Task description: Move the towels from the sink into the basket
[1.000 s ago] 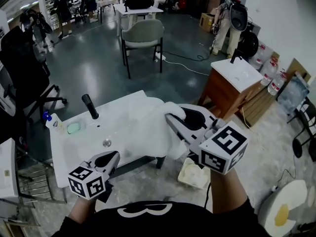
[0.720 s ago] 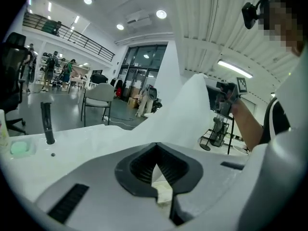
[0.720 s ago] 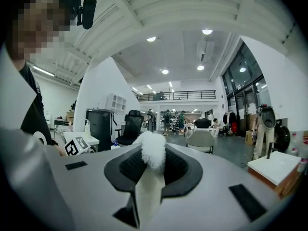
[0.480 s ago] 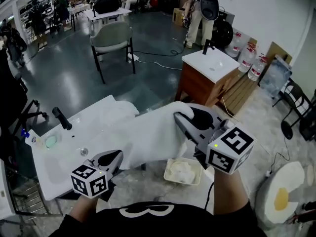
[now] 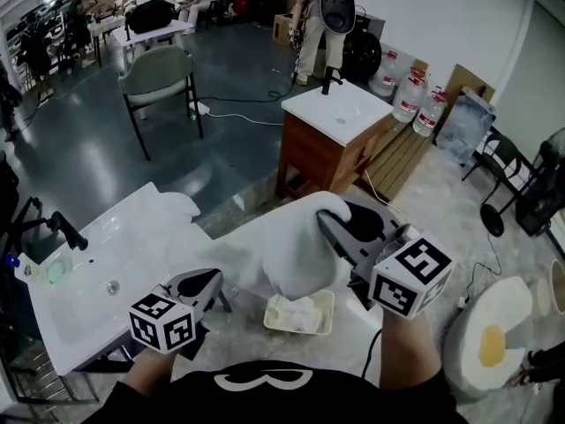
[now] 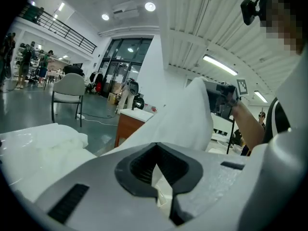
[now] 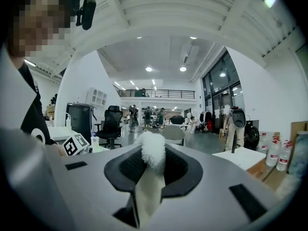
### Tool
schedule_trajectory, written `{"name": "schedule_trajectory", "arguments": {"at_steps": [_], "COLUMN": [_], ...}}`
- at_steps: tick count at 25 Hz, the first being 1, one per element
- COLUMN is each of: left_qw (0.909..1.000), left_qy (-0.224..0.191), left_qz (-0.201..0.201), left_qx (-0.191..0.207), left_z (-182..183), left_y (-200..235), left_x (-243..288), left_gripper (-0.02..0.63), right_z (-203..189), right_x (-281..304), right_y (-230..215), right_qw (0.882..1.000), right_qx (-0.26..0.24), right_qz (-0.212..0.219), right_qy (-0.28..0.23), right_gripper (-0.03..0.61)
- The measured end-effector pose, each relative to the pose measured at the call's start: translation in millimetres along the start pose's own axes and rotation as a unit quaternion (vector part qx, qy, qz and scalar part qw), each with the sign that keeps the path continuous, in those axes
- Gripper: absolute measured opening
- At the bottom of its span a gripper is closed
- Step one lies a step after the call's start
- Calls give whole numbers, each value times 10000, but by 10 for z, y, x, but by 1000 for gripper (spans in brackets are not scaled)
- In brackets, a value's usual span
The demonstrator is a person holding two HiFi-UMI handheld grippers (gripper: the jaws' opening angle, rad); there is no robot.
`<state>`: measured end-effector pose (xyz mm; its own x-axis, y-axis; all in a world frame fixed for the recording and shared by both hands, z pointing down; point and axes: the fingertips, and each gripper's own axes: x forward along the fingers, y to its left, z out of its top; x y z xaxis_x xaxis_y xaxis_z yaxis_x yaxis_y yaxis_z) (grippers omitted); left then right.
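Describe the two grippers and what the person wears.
The left gripper and right gripper are light grey, wedge-shaped bodies with black ribbed linings inside the jaws. Each carries at its rear a white cube printed with black square markers. The person wears a black top with white print; no sleeves cover the forearms.

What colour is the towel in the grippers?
Plain white, no pattern. The towel shows best in the head view.

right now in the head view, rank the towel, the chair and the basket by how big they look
1. towel, closest to the camera
2. chair, clearly smaller in view, though it stands far off
3. basket, smallest
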<state>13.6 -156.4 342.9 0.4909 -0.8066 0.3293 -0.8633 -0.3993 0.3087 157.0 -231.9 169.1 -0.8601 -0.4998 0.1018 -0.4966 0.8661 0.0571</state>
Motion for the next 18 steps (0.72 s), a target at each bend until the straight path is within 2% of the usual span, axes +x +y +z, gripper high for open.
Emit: {"name": "schedule_trajectory", "arguments": {"at_steps": [10, 18], "left_qw": [9990, 9962], "left_qy": [212, 554], "left_qz": [-363, -610], "left_qx": [139, 282], "left_z": [-61, -240], "left_y": [-404, -502], "left_x": [737, 1087], "left_gripper": [6, 6], "right_z": [-882, -1968], "right_x": [-325, -418], "right_y": [-595, -904], "right_qw": [9953, 9789], "right_qx": [458, 1085], "right_qz": [-413, -843], "right_qy": [744, 1514], "right_gripper": [77, 78]}}
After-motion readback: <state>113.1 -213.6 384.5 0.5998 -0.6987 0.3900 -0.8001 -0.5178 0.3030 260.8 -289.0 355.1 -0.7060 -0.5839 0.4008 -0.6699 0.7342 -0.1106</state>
